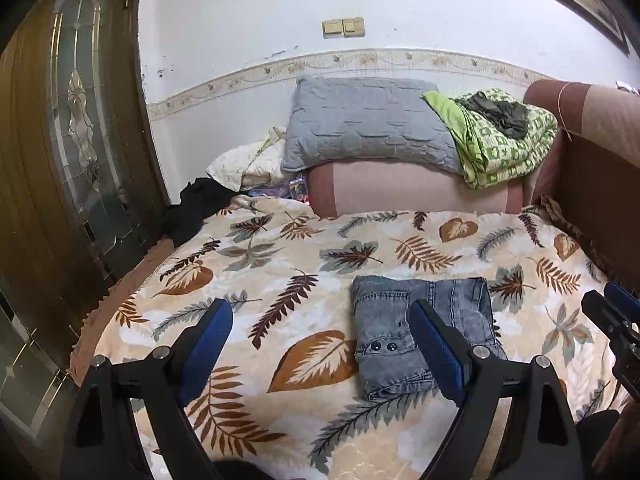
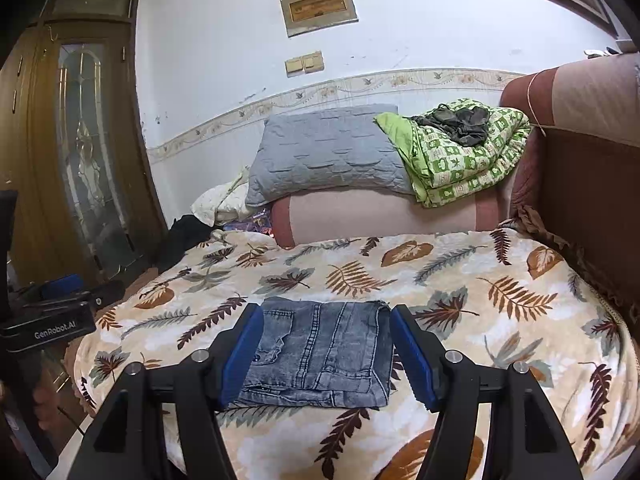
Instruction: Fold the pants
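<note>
Pants (image 2: 320,354): grey-blue denim, folded into compact rectangle, lying flat on leaf-print blanket (image 2: 460,280) near front edge of bed. Left tongs (image 1: 320,344) spread wide, nothing between pads, hovering over blanket just left of pants. Right tongs (image 2: 328,352) apart, blue pads flanking folded pants from above, not pressing cloth. Grey pillow (image 2: 324,152) and green quilt (image 2: 460,160) stacked on sofa arm behind.

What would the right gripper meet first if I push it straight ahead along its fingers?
Most likely the folded grey-blue denim pants, lying between and just beyond the open right gripper on the leaf-print bedspread. Depth is uncertain.
</note>
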Motion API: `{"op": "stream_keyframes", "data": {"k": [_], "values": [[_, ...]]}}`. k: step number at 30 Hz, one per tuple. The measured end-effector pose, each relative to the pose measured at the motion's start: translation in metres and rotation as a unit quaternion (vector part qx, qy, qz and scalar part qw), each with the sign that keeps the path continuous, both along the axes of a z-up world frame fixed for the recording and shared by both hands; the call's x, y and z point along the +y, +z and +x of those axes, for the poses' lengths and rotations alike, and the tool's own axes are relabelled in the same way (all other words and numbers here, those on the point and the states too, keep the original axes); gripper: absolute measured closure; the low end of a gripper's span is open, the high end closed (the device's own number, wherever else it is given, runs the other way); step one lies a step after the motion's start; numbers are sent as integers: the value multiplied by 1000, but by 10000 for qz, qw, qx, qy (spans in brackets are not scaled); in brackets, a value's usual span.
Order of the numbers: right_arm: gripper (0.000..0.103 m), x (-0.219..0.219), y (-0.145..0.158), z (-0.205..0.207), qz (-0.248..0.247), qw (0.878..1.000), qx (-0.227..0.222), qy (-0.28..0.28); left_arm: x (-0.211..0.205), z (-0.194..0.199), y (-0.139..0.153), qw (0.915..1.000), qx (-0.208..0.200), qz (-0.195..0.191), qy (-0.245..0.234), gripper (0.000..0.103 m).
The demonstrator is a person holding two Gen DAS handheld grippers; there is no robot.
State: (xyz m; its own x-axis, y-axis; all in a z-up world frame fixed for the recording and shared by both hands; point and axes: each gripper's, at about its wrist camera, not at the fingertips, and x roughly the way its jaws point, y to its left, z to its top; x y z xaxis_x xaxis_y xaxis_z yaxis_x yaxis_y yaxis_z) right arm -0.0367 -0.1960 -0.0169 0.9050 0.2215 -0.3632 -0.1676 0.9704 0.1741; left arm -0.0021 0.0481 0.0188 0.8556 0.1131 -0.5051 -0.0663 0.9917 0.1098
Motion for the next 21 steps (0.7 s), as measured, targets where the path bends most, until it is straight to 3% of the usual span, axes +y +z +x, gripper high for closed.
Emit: {"op": "stream_keyframes", "data": {"k": [21], "values": [[33, 12, 9, -8, -191, 9992, -332, 133, -1, -12, 13, 9998, -186, 65, -22, 13]]}}
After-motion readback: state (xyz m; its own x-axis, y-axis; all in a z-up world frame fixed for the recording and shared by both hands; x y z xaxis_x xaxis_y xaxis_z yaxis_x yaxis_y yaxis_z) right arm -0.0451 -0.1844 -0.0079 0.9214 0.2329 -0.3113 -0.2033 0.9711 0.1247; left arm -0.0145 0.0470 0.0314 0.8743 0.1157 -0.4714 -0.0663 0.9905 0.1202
